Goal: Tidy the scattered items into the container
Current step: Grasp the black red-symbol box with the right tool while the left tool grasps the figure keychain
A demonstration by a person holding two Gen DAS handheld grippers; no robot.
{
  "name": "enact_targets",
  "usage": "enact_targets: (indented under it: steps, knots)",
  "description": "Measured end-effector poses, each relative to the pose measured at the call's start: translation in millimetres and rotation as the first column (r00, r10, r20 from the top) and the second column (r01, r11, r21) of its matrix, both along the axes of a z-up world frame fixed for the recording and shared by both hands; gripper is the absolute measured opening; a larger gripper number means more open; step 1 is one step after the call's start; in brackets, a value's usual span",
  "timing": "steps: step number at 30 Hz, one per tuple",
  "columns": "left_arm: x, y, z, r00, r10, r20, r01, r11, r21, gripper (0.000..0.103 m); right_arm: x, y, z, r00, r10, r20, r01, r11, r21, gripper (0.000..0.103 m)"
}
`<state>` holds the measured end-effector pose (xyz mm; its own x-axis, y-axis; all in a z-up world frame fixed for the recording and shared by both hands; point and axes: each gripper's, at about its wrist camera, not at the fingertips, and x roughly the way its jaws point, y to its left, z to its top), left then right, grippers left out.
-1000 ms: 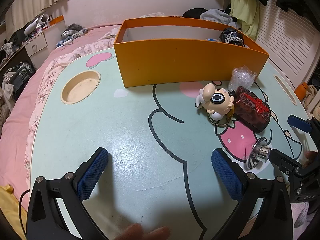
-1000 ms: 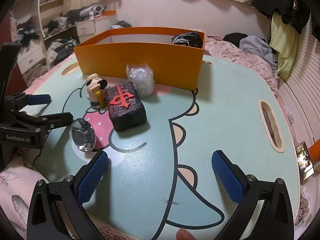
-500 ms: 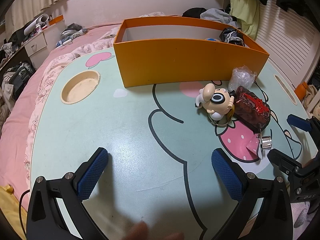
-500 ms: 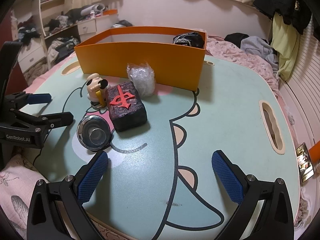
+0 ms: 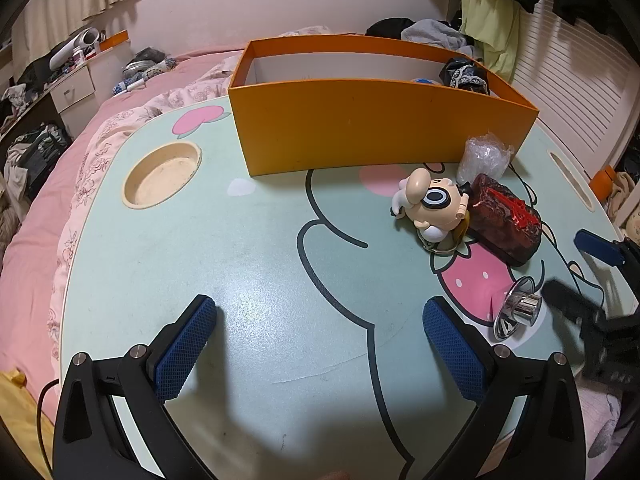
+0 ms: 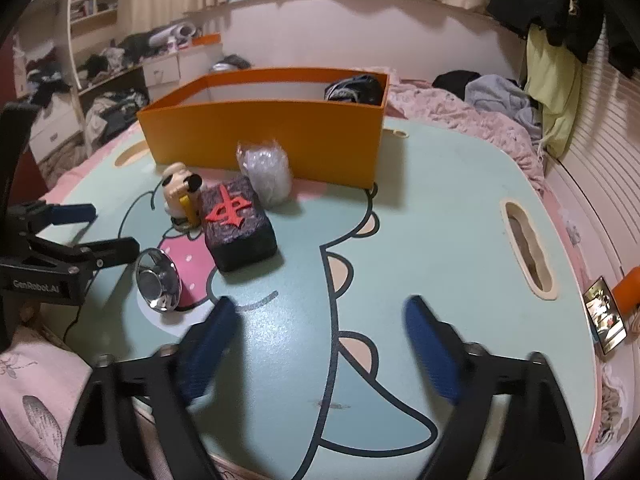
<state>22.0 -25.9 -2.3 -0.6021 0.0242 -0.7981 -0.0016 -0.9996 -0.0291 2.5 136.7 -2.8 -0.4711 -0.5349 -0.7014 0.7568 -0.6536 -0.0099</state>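
The right wrist view is showing a phone [image 6: 605,315] lying off the far right edge of the counter [image 6: 440,208], which the left wrist view is not showing; the left wrist view is showing a round cup hole [image 5: 162,175] in the counter that the other view is missing. The shiny metal cup [image 5: 516,313] is lying tipped on its side on the pink strawberry picture, its wide mouth flaring out. Behind it, a dark block with a red sign [image 6: 239,227] is sitting beside a little cartoon figure [image 5: 432,208], and a crinkly clear bag [image 6: 265,176] is resting against the orange box [image 5: 376,136]. Some dark cloth [image 6: 356,87] is already lying inside the box. The left gripper [image 5: 320,344] is holding its blue jaws wide apart with nothing between them, and the metal cup is sitting just outside its right jaw. The right gripper [image 6: 320,344] is looking blurry, its jaws also spread wide and holding nothing, with the cup lying just beyond its left jaw.
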Motion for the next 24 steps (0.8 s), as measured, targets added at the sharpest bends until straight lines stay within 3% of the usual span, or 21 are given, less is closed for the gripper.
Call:
enact_targets:
  steps: [3,7,10,18,24]
  knots:
    - [0.0,0.0,0.0,1.000,-0.001,0.000,0.001,1.000,0.000,0.103,1.8,1.5,7.5,1.000,0.016,-0.023,-0.017,0.999,-0.031,0.079]
    - [0.7,0.5,0.7,1.000,-0.002,-0.005,0.002,1.000,0.001,0.103,4.0,-5.1,18.9,0.997,0.058,-0.046,-0.060,0.997,-0.055,0.066]
    - [0.2,0.8,1.3,1.000,-0.002,-0.005,0.002,1.000,0.000,0.103,0.1,-18.1,19.6,0.995,0.096,-0.011,-0.096,0.994,-0.046,0.060]
    - [0.1,-0.2,1.8,1.000,-0.003,-0.005,0.003,1.000,0.001,0.103,-12.8,-56.2,15.5,0.983,0.166,0.080,-0.166,0.986,-0.007,0.055]
    - [1.1,0.2,2.7,1.000,0.000,-0.009,0.000,1.000,-0.001,0.103,-18.3,-75.1,18.1,0.975,0.190,0.111,-0.188,0.982,-0.030,0.052]
